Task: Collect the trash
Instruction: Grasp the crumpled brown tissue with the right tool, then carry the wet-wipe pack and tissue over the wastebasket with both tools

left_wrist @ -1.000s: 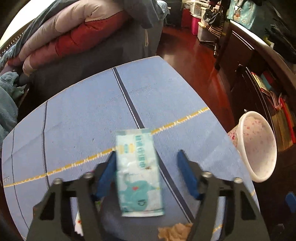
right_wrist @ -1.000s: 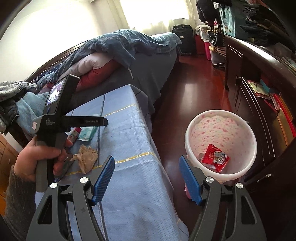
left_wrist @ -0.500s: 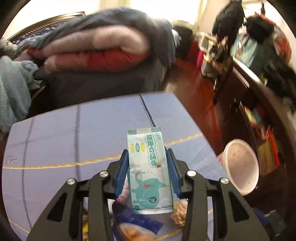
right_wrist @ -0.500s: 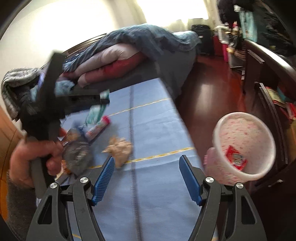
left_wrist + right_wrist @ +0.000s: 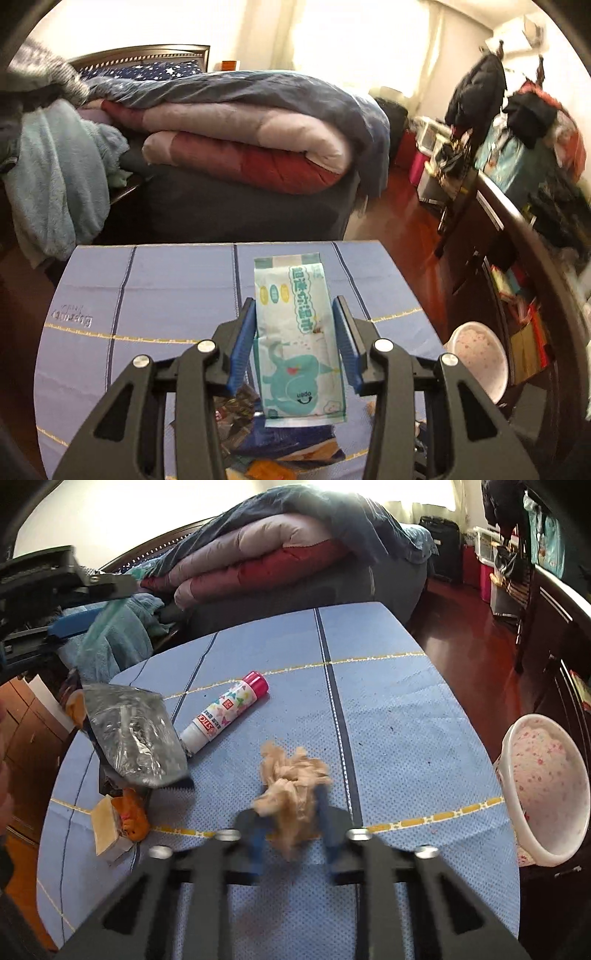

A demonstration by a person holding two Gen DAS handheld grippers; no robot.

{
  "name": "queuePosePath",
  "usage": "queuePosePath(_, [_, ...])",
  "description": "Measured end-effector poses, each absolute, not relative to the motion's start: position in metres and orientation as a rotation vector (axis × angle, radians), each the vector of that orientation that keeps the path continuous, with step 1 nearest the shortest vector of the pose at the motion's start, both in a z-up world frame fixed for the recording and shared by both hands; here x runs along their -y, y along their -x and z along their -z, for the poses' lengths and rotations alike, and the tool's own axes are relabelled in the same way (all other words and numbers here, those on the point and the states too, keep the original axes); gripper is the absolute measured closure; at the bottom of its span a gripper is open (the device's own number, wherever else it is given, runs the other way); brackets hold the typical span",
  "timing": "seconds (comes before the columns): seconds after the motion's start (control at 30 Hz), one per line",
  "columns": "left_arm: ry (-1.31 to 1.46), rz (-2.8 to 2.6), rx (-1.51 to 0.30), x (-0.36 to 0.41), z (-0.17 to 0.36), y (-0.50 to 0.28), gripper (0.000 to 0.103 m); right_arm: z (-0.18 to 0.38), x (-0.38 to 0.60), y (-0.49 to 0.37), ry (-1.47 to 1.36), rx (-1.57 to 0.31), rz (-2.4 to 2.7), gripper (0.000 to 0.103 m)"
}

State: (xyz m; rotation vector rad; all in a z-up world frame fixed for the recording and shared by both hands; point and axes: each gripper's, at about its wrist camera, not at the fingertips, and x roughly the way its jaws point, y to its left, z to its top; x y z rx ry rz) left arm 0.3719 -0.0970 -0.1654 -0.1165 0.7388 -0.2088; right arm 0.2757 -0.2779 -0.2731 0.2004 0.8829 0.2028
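Observation:
My left gripper (image 5: 295,325) is shut on a pale green wet-wipes packet (image 5: 297,332) and holds it above the blue table (image 5: 159,295). It shows at the far left of the right wrist view (image 5: 92,587), with the packet (image 5: 103,624) hanging from it. My right gripper (image 5: 291,834) is blurred and closed around a crumpled beige tissue (image 5: 291,786) on the table. The speckled white trash bin (image 5: 546,794) stands off the table's right edge; it also shows in the left wrist view (image 5: 478,358).
A glue stick (image 5: 227,710), a crinkled silver wrapper (image 5: 133,734) and a small orange-and-cream box (image 5: 118,823) lie on the table's left part. More wrappers (image 5: 280,454) lie under my left gripper. A bed with folded quilts (image 5: 240,147) stands behind the table; a dark cabinet (image 5: 517,258) lines the right.
My left gripper closed on the wipes packet and lifted it off the table. My right gripper swung from the bin back over the table and closed around the beige tissue.

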Motion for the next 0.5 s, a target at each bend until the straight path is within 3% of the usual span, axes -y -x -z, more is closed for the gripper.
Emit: queuePosePath(0.5, [0.147,0.221,-0.628,0.064,0.121,-0.284,0.060,0.231,0.270,-0.206,-0.195,-0.810,-0.289,0.085])
